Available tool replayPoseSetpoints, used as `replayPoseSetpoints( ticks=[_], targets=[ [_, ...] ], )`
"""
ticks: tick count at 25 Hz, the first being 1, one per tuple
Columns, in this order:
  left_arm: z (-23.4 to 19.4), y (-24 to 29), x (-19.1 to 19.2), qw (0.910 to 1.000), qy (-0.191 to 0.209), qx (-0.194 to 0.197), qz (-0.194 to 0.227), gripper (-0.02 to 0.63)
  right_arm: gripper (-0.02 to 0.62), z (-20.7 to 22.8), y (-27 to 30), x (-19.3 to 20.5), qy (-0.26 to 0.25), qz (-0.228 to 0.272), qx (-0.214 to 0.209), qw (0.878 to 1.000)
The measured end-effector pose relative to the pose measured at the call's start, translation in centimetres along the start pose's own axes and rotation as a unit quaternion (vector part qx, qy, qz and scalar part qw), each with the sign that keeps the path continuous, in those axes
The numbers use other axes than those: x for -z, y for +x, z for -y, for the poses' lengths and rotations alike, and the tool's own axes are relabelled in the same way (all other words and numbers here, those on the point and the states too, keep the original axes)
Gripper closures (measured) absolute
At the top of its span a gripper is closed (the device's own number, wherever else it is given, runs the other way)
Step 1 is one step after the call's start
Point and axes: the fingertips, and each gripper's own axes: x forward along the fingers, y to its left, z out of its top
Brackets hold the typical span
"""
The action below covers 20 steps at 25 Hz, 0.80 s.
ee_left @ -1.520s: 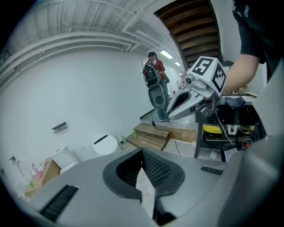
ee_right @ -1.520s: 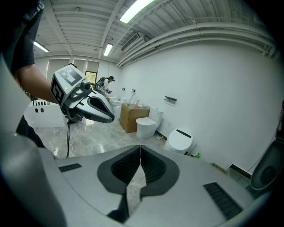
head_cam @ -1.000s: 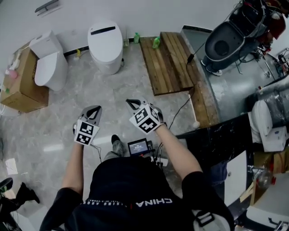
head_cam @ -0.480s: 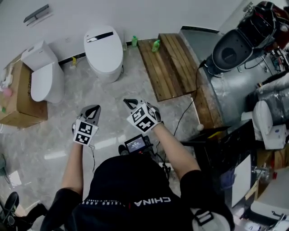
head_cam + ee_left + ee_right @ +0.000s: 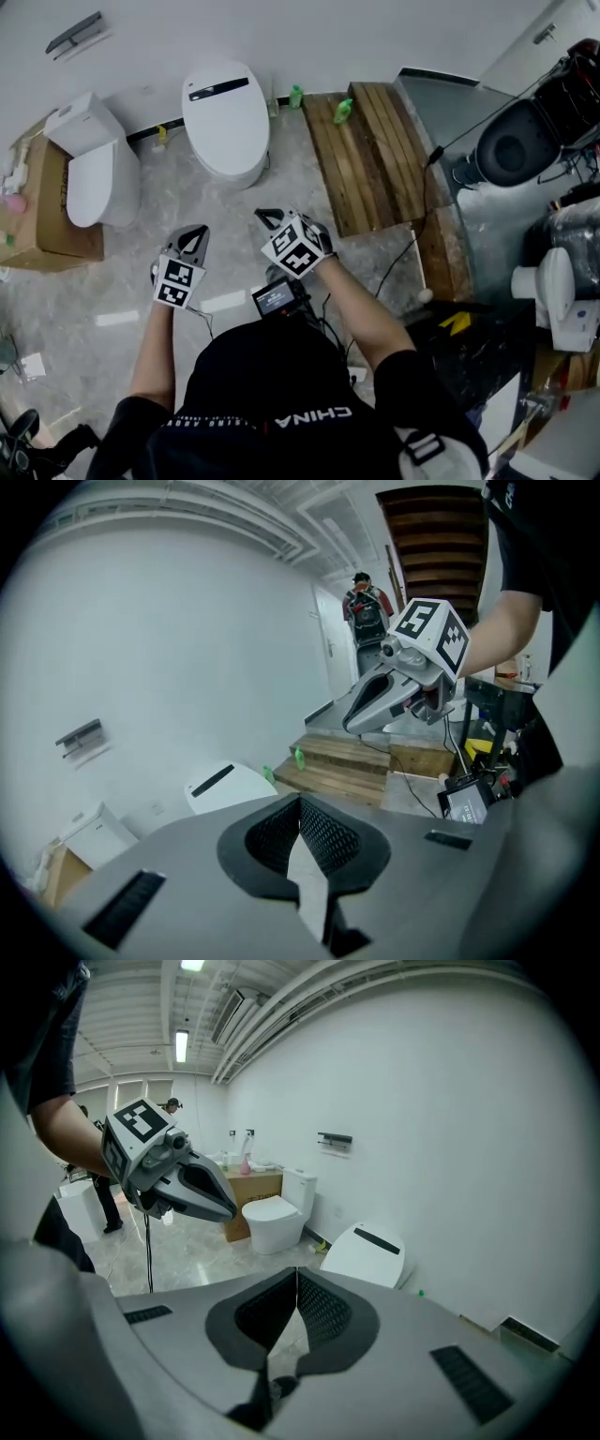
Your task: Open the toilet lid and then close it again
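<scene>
Toilet lid point(image 5: 225, 111): lying shut on the white toilet against the wall, well ahead of both grippers, with nothing touching it.
Left gripper point(image 5: 196, 232): jaws pressing together on nothing, hovering over bare floor.
Right gripper point(image 5: 263, 216): likewise pinching closed and empty, near the left one.
Handling: the lid is looking like stiff, smooth moulded plastic, probably light but slippery (and possibly damped at the hinge, so forcing it would be risking that hinge).
Where to take hold: I am judging the front lip point(image 5: 236, 174), the end farthest from the wall, to be the place. Hooking closed tips under it is seeming safer than pinching.
Head view alone: showing both grippers side by side, the wooden pallet point(image 5: 375, 155) and the open floor between grippers and toilet.
Gripper views alone: each is showing its own pads meeting. The left one is also catching a person point(image 5: 366, 607) standing far off near a door, the right one ceiling lights point(image 5: 183, 1044).
</scene>
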Motion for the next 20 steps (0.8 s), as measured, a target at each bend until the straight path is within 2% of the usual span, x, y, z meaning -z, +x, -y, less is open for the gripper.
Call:
replayPoseSetpoints(
  ticks=[10, 14, 20],
  targets=[
    [-10.8, 11.5, -7.4, 0.998, -0.036, -0.049, -0.016, 0.597, 0.58, 16.6, 7.6, -5.4, -0.01, 0.02, -0.043, 0.999],
    [-13.5, 14.4, -9.1, 0.9974, -0.042, -0.056, -0.016, 0.597, 0.58, 19.7, 10.2, -6.7, -0.023, 0.018, -0.062, 0.998],
    [-16.2, 15.8, -9.2, 0.9976, -0.044, -0.051, -0.016, 0.597, 0.58, 20.7, 12.8, -8.5, -0.023, 0.017, -0.068, 0.997]
  ],
)
